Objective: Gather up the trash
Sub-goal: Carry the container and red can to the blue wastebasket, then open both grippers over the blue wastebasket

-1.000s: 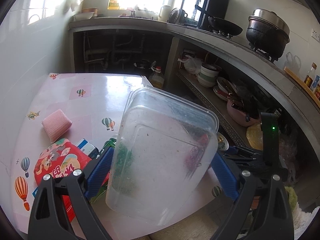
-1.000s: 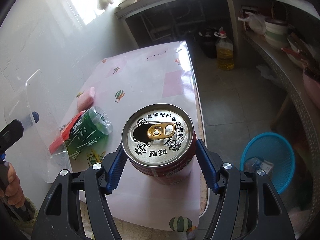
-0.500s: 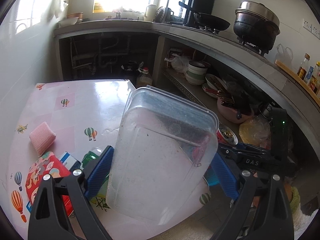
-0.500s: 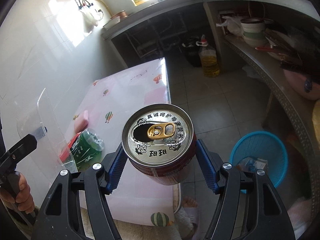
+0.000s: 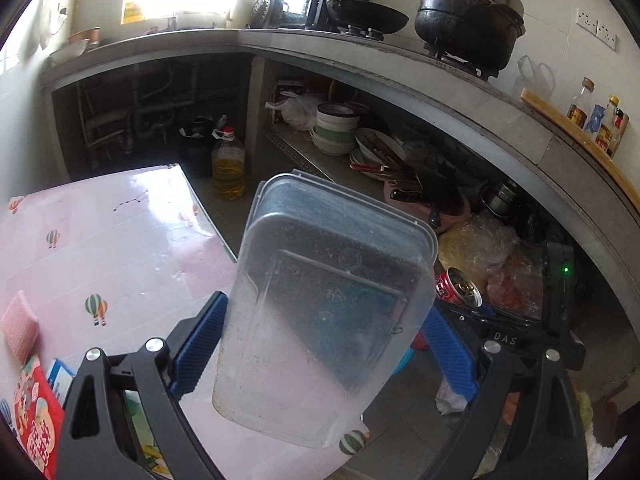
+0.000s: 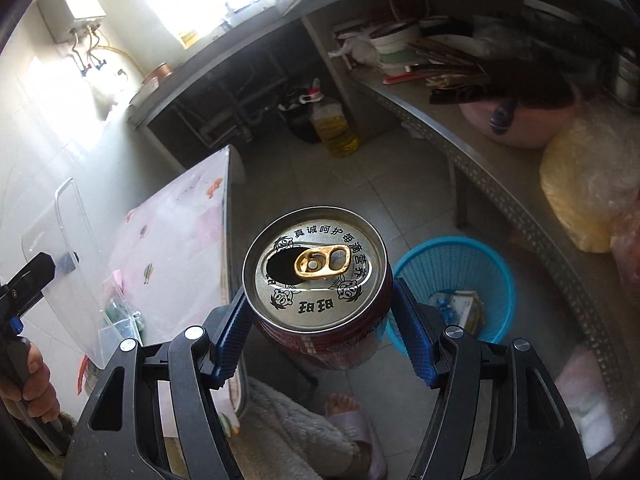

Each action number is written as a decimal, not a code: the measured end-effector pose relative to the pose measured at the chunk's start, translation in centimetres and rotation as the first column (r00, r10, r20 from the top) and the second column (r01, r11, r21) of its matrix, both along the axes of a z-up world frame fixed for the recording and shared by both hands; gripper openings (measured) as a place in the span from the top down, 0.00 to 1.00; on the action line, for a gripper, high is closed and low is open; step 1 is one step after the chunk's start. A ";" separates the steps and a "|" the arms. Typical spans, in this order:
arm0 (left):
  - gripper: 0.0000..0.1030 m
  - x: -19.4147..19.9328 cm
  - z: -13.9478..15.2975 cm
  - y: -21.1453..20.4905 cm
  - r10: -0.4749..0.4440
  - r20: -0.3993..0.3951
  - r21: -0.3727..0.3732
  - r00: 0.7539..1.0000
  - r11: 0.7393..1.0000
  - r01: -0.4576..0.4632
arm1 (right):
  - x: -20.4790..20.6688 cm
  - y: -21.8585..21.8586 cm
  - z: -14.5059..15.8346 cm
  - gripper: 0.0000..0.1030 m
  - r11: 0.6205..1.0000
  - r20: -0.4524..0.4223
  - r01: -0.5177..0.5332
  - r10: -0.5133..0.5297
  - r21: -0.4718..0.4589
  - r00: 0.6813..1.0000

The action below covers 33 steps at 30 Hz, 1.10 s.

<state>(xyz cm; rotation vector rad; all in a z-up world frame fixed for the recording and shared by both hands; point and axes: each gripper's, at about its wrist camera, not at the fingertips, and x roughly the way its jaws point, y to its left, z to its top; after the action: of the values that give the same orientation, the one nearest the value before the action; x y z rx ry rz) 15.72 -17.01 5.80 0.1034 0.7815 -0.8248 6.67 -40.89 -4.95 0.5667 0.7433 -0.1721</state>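
My left gripper (image 5: 316, 348) is shut on a clear plastic food container (image 5: 320, 304), held in the air past the table's right edge. My right gripper (image 6: 324, 328) is shut on a red drink can (image 6: 316, 284) with an opened gold tab, held over the floor just left of a blue trash basket (image 6: 464, 268) that holds some paper waste. The can also shows in the left wrist view (image 5: 458, 286), and the container in the right wrist view (image 6: 60, 248). A green can (image 6: 120, 312) lies on the table behind the container.
The pink balloon-print table (image 5: 100, 248) carries a pink sponge (image 5: 18, 330) and a red snack packet (image 5: 34, 420). An oil bottle (image 6: 334, 128) stands on the floor. Shelves with dishes (image 5: 336, 128) run under the counter. A slippered foot (image 6: 352, 424) is below the can.
Both grippers have swung right, off the table and towards the floor. The red can now hangs beside the blue basket, and the container has cleared the table edge.
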 end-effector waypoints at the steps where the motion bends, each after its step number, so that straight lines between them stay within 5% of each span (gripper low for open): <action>1: 0.10 0.3 -0.3 -0.8 -0.011 -0.010 0.003 1.000 1.000 0.011 | -0.2 -0.4 -0.3 0.38 1.000 -0.007 0.016 -0.016 0.001 1.000; 13: 0.10 3.6 -4.4 -9.9 -0.116 -0.169 0.027 0.979 0.992 0.122 | -0.9 -5.5 -5.4 0.38 0.983 -0.141 0.174 -0.166 0.049 0.976; 24: 0.07 5.9 -10.4 -18.7 -0.165 -0.349 0.013 0.922 0.983 0.181 | 2.4 -9.6 -11.3 0.30 0.969 -0.238 0.234 -0.210 0.076 0.948; 29: 0.06 5.0 -11.2 -19.9 -0.225 -0.411 -0.045 0.884 0.973 0.227 | 1.3 -10.4 -12.4 0.28 0.954 -0.265 0.288 -0.257 0.081 0.929; 33: 0.06 3.7 -10.5 -19.1 -0.242 -0.389 -0.053 0.889 0.969 0.241 | -0.6 -10.0 -12.0 0.26 0.954 -0.250 0.291 -0.266 0.067 0.931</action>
<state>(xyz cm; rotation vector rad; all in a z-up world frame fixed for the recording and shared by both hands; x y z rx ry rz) 19.37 -36.13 -4.72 0.0310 1.1636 -1.1033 6.09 -50.90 -16.92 0.7592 0.9066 -0.4745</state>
